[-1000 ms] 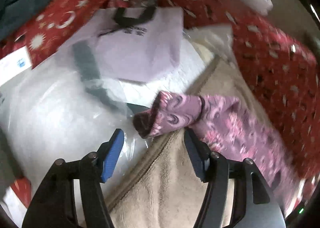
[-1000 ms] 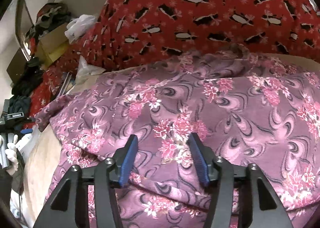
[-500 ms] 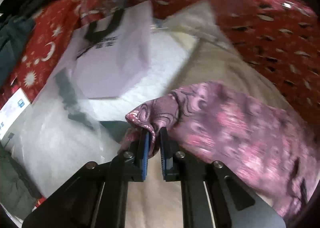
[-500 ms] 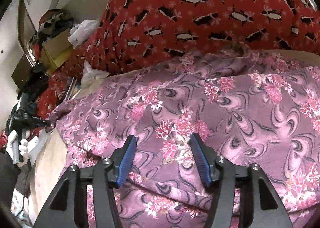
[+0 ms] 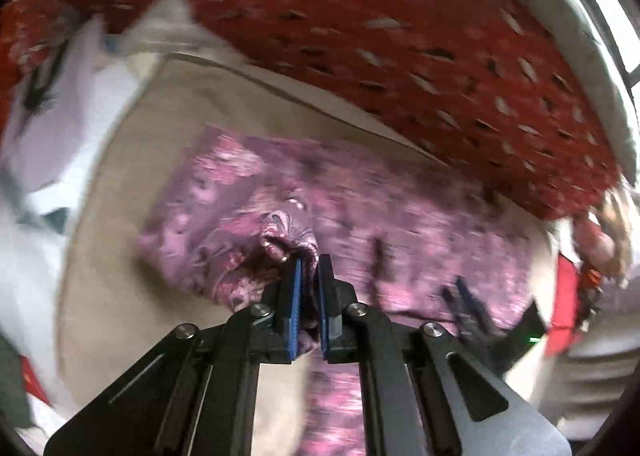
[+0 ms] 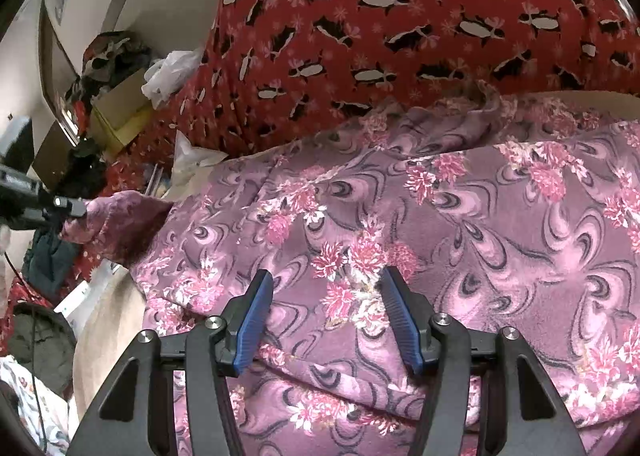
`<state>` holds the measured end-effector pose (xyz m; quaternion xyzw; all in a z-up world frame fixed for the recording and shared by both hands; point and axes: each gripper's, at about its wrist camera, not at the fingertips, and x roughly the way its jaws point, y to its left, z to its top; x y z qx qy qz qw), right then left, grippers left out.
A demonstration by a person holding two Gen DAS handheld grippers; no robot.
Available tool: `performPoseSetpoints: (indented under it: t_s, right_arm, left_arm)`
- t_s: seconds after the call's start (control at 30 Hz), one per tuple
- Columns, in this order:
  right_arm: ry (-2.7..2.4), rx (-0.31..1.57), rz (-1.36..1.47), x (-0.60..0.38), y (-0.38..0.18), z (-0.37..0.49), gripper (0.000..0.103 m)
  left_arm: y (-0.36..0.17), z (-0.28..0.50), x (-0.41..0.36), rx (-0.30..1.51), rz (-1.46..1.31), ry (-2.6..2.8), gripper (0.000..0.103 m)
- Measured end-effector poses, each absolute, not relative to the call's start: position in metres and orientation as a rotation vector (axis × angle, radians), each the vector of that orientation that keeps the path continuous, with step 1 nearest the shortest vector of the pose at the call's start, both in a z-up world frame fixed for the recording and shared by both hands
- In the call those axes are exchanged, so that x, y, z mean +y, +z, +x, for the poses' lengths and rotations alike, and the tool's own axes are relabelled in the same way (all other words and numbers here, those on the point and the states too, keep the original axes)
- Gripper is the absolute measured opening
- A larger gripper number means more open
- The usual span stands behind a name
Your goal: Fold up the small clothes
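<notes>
A purple floral garment [image 6: 440, 216] lies spread on a beige blanket [image 5: 160, 128]. My left gripper [image 5: 308, 268] is shut on the garment's sleeve cuff [image 5: 286, 228] and holds it lifted above the rest of the cloth. In the right wrist view the left gripper [image 6: 70, 210] enters from the left edge with the cuff [image 6: 116, 212] bunched at its tips. My right gripper [image 6: 326, 288] stands open over the middle of the garment, its blue pads [image 6: 256, 312] on either side of a flower print, gripping nothing. It also shows, blurred, in the left wrist view [image 5: 464, 296].
A red penguin-print blanket [image 6: 400, 36] rises behind the garment. A white paper bag [image 5: 52, 116] and plastic wrapping lie left of the beige blanket. A cardboard box [image 6: 120, 112], a plastic bag [image 6: 168, 72] and dark clothes crowd the far left.
My left gripper shut on the sleeve cuff, then lifted it and carried it over the garment toward the right gripper. The right gripper stayed open in place.
</notes>
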<state>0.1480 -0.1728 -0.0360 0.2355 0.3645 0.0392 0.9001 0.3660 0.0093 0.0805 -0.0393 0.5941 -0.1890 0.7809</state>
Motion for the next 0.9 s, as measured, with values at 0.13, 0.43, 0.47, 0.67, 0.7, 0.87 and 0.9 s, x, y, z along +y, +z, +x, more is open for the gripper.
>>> performPoseSetpoints:
  t_s: [0.13, 0.43, 0.47, 0.67, 0.7, 0.87, 0.9]
  right_arm:
    - [0.092, 0.745, 0.506, -0.176, -0.037, 0.146, 0.059]
    - [0.114, 0.727, 0.541, -0.180, -0.037, 0.144, 0.059]
    - [0.116, 0.725, 0.544, -0.181, -0.037, 0.143, 0.059]
    - [0.112, 0.742, 0.542, -0.180, -0.036, 0.145, 0.059]
    - [0.109, 0.750, 0.538, -0.180, -0.035, 0.146, 0.059]
    - [0.137, 0.788, 0.506, -0.164, -0.016, 0.153, 0.060]
    - [0.171, 0.780, 0.516, -0.157, -0.010, 0.154, 0.059]
  left_arm:
    - [0.069, 0.360, -0.046, 1.324, -0.080, -0.481, 0.002]
    - [-0.024, 0.372, -0.101, 1.457, -0.161, -0.446, 0.003]
    - [-0.029, 0.372, -0.098, 1.468, -0.187, -0.452, 0.004]
    - [0.007, 0.351, -0.057, 1.366, -0.299, -0.529, 0.017]
    - [0.013, 0.347, -0.047, 1.342, -0.307, -0.523, 0.033]
    - [0.022, 0.314, 0.018, 1.235, -0.399, -0.455, 0.050]
    - [0.014, 0.308, 0.025, 1.235, -0.436, -0.446, 0.050]
